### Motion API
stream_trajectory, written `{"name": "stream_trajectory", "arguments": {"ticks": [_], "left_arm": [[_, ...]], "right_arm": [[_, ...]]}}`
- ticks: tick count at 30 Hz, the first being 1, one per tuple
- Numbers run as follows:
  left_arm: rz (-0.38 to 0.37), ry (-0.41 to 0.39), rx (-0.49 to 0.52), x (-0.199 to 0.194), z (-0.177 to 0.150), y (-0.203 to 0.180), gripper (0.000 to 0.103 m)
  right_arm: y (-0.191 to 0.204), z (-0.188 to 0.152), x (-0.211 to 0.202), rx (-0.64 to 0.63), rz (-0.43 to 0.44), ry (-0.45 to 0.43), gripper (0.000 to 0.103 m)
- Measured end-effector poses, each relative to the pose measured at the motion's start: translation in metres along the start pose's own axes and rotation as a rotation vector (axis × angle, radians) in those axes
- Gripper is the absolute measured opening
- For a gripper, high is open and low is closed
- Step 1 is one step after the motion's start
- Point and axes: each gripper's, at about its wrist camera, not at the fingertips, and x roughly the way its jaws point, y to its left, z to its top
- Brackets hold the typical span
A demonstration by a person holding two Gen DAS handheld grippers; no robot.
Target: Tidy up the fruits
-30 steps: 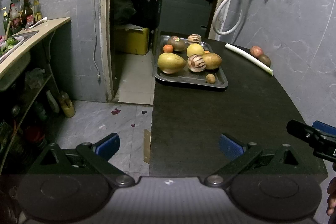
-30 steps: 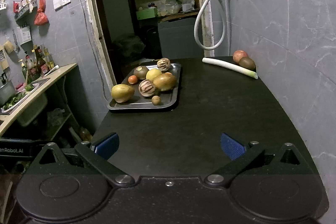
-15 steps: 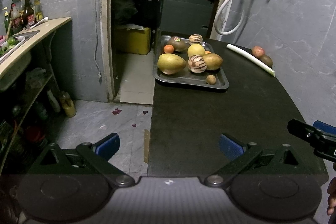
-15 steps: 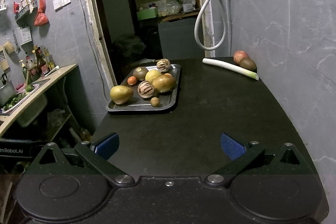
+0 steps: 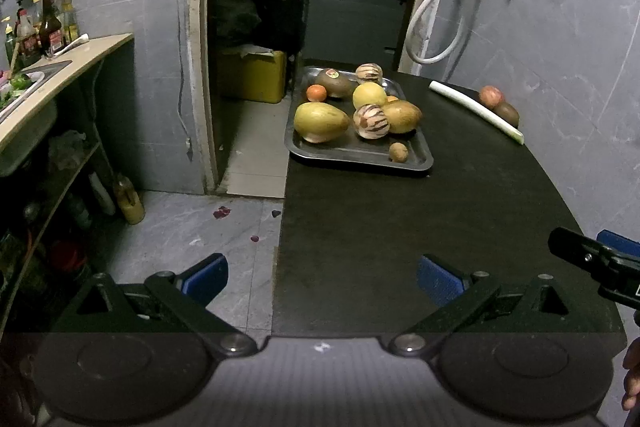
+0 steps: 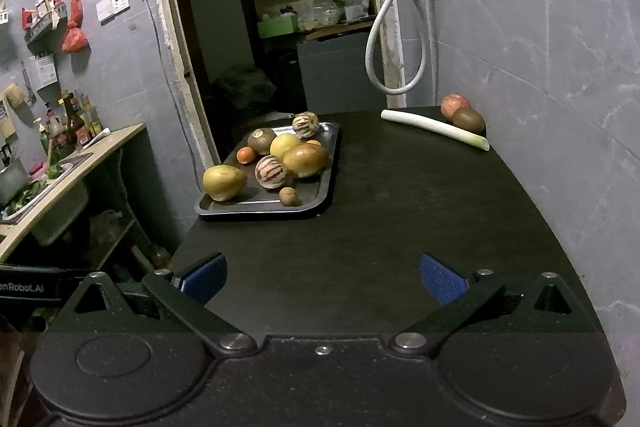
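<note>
A dark metal tray (image 5: 420, 163) (image 6: 326, 187) sits at the far left of the black table (image 5: 380, 227) (image 6: 400, 219), holding several fruits: a yellow mango (image 5: 320, 122) (image 6: 224, 182), a striped melon (image 5: 371, 121) (image 6: 271, 172), a small brown fruit (image 5: 398, 151) (image 6: 289, 196). A red apple (image 5: 491, 95) (image 6: 455, 103) and a brown fruit (image 5: 506, 113) (image 6: 469, 119) lie by the wall behind a leek (image 5: 476, 111) (image 6: 434, 128). My left gripper (image 5: 322, 277) hangs open over the table's near-left edge. My right gripper (image 6: 322, 277) is open above the near table, empty.
A counter with bottles (image 5: 48, 27) and a sink (image 6: 24, 195) runs along the left. Tiled floor (image 5: 200, 227) and a doorway with a yellow crate (image 5: 252, 77) lie left of the table. A hose (image 6: 394, 39) hangs on the grey wall at the right.
Both grippers have drifted slightly; the tray and fruits sit a little lower in both views. Nothing was grasped or moved.
</note>
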Motion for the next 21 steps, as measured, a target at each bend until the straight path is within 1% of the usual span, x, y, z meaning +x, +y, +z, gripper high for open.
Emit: {"name": "stream_trajectory", "arguments": {"ticks": [2, 3, 5, 9, 14, 21], "left_arm": [[-0.014, 0.001, 0.000, -0.0012, 0.0009, -0.0001, 0.102], [-0.009, -0.003, 0.000, -0.0027, 0.0011, -0.0006, 0.102], [0.020, -0.009, 0.016, -0.0042, 0.0023, -0.0029, 0.102], [0.057, -0.001, 0.045, -0.0030, 0.0053, -0.0068, 0.102], [0.041, 0.012, 0.020, -0.0009, 0.0069, -0.0033, 0.102], [0.041, 0.004, 0.020, -0.0022, 0.0081, -0.0035, 0.102]], "right_arm": [[-0.0015, 0.0004, 0.0004, 0.003, -0.002, -0.001, 0.102], [-0.0025, 0.0006, 0.0007, 0.004, -0.002, -0.001, 0.102], [-0.0048, 0.0014, 0.0019, 0.005, -0.002, 0.001, 0.102], [-0.0073, 0.0017, 0.0031, 0.007, -0.002, 0.004, 0.103], [-0.0083, 0.0018, 0.0035, 0.009, -0.003, 0.004, 0.102], [-0.0083, 0.0016, 0.0035, 0.008, -0.001, 0.004, 0.102]]}}
